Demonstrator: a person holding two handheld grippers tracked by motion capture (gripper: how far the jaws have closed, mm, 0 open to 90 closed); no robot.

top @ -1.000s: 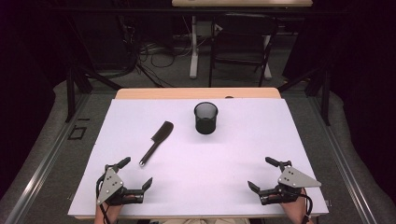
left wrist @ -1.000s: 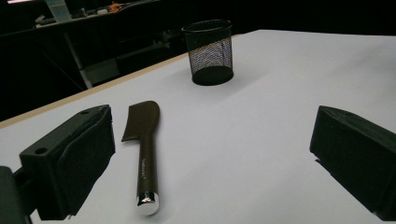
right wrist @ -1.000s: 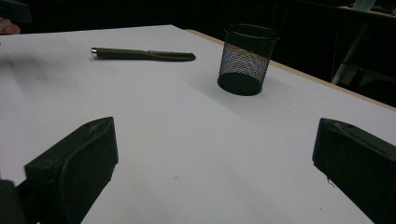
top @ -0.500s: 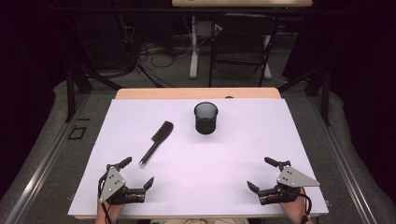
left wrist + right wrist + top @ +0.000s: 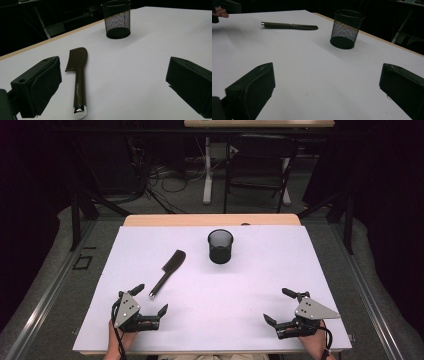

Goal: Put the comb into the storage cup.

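Count: 1 comb [image 5: 168,271], lying flat on the white table [image 5: 250,290], left and slightly nearer the person than the cup. 1 mesh cup [image 5: 220,246], upright, apart from the comb. 2 grippers: left gripper [image 5: 150,299] near-left of the cup, just beside the comb's handle end, jaws wide apart; right gripper [image 5: 276,306] near-right of the cup, well apart from it, jaws wide apart. 2 hands, one per gripper. 1 table under everything.
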